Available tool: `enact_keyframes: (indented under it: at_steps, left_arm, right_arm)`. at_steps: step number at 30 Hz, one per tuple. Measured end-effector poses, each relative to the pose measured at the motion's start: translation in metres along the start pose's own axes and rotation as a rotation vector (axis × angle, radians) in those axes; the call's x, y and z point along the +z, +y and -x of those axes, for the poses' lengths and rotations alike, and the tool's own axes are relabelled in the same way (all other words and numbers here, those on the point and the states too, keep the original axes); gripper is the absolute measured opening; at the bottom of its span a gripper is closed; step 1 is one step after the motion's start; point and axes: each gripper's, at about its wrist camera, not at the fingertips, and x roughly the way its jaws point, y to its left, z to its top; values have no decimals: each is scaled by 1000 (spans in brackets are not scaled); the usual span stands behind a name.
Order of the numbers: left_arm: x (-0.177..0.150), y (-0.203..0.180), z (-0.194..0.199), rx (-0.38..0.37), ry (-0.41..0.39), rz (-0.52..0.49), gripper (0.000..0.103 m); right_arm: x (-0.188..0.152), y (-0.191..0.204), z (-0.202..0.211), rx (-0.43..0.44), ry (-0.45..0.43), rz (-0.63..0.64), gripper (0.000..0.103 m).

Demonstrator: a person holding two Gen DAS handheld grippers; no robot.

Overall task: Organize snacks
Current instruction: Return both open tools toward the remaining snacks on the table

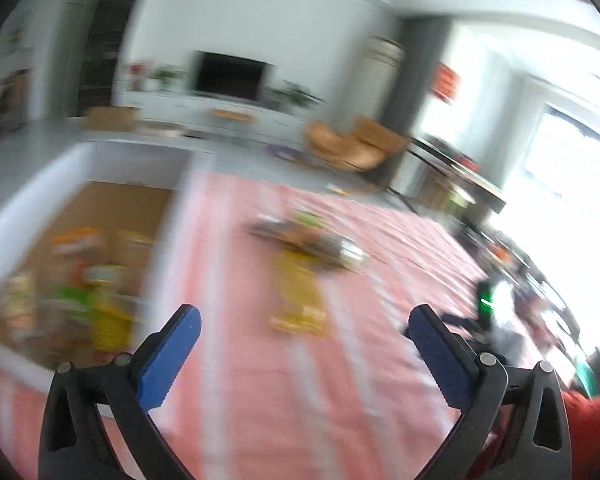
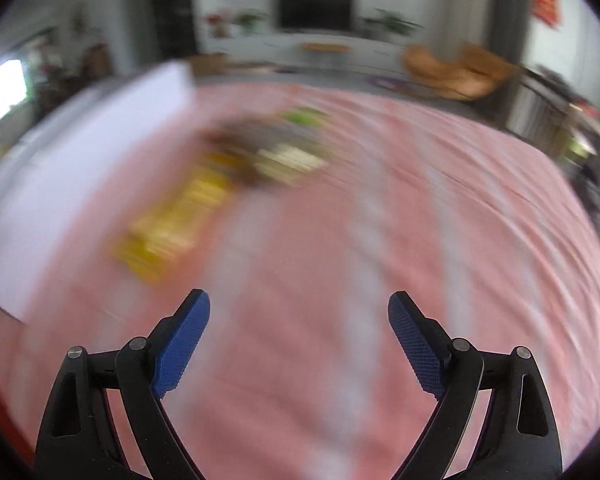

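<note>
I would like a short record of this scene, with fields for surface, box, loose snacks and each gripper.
surface: pink striped cloth
box: white-walled box at the left, brown floor, several snack packs inside; blurred, so no count
loose snacks: yellow packet on the cloth, darker pile of packets just beyond it
left gripper: open, holds nothing, above the cloth
right gripper: open, holds nothing, above the cloth
image quality: both views motion-blurred

left hand-held gripper (image 1: 304,332): jaws spread, empty | right hand-held gripper (image 2: 299,320): jaws spread, empty
</note>
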Motion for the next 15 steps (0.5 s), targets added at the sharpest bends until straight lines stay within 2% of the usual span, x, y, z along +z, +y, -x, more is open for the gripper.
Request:
enact_keyframes:
  at_steps: [3, 5, 7, 9, 12, 15]
  left_arm:
    - [-22, -40, -32, -71, 108, -65, 103]
    - [-42, -52, -60, -64, 178, -97, 103]
    - [-60, -49, -89, -13, 253, -107, 103]
    - [-69, -40, -106, 37, 287, -112, 103]
    - [-78, -26, -124, 146, 297, -156, 103]
    - [-88, -17, -141, 212, 307, -205, 103]
  right_arm:
    - [-25, -45, 2, -86, 5, -59, 93]
    - [-32, -60, 2, -109, 3, -87, 93]
    - [-39, -72, 3, -122, 7, -104, 93]
    - [-42, -73, -2, -125, 21, -102, 93]
    - [-51, -70, 7, -108, 39, -102, 94]
    - [-53, -77, 6, -74, 55, -149, 99]
